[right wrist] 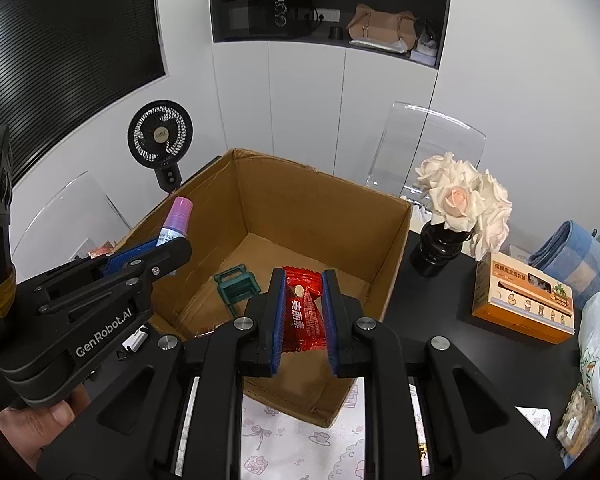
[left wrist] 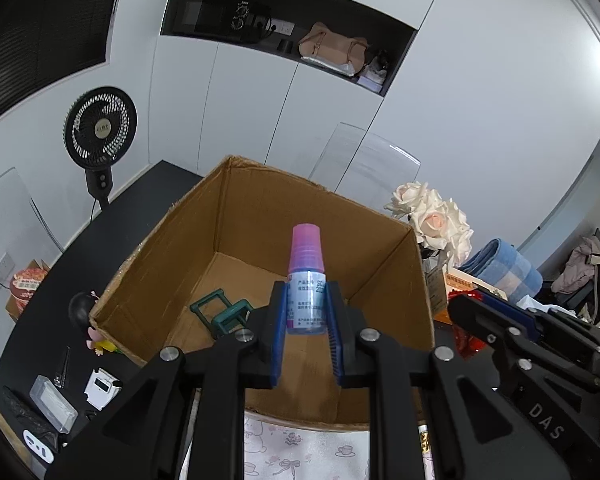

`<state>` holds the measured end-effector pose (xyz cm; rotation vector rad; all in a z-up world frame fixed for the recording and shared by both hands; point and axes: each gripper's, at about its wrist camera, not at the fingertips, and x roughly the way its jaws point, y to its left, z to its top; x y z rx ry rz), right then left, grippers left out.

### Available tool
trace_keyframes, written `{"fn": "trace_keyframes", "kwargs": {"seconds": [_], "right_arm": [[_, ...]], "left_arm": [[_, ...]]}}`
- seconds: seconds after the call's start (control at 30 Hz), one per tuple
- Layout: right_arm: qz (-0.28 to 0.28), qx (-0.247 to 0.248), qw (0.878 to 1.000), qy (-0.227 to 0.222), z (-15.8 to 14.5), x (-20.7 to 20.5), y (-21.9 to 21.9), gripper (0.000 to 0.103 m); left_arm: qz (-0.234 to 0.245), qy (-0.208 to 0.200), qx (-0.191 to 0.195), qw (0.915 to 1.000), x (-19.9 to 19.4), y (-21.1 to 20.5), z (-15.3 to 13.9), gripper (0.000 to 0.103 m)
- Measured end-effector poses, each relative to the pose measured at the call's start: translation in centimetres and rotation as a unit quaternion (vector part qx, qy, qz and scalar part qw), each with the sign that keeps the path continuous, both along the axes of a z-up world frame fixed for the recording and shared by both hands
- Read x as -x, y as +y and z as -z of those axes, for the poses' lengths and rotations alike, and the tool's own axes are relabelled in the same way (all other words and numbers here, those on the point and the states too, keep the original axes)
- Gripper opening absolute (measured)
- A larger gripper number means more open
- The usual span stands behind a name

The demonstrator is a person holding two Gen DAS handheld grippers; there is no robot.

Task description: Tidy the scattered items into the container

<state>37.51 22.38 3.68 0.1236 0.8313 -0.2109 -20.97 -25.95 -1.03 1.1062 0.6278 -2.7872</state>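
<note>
1. Two grippers are loaded, and both are over the open cardboard box [right wrist: 320, 216]. The left gripper [left wrist: 307, 312] is clamped on a small bottle [left wrist: 306, 280] with a pink cap, which stands upright between the blue pads. The right gripper [right wrist: 303, 312] is clamped on a red snack packet [right wrist: 304, 312].
2. A risk, in my judgement: the bottle sits close to the near left wall of the box, so if it is let go there it may hit the rim and fall out onto the black table [right wrist: 440, 300].
3. The packet is light and may stick to one pad when the jaws part.
4. Both grippers point forward and downward, side by side. A green clip [right wrist: 236, 284] lies already on the box floor near the left wall.
5. Other small items remain on the table at the left edge.
</note>
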Motion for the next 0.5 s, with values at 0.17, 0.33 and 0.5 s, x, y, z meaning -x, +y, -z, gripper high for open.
{"fn": "trace_keyframes", "kwargs": {"seconds": [0.17, 0.33, 0.5], "right_arm": [[0.001, -0.004, 1.000, 0.017, 1.1, -1.4, -0.5, 0.018], [0.002, -0.009, 0.999, 0.031, 2.4, -2.5, -1.0, 0.018], [0.004, -0.012, 0.999, 0.042, 3.3, -3.1, -1.4, 0.018]], "left_arm": [[-0.003, -0.015, -0.009, 0.9998, 1.0, -0.4, 1.3, 0.019], [-0.004, -0.026, -0.016, 0.9995, 1.5, -0.5, 2.3, 0.019], [-0.008, -0.031, -0.021, 0.9993, 1.6, -0.9, 2.9, 0.019]]}}
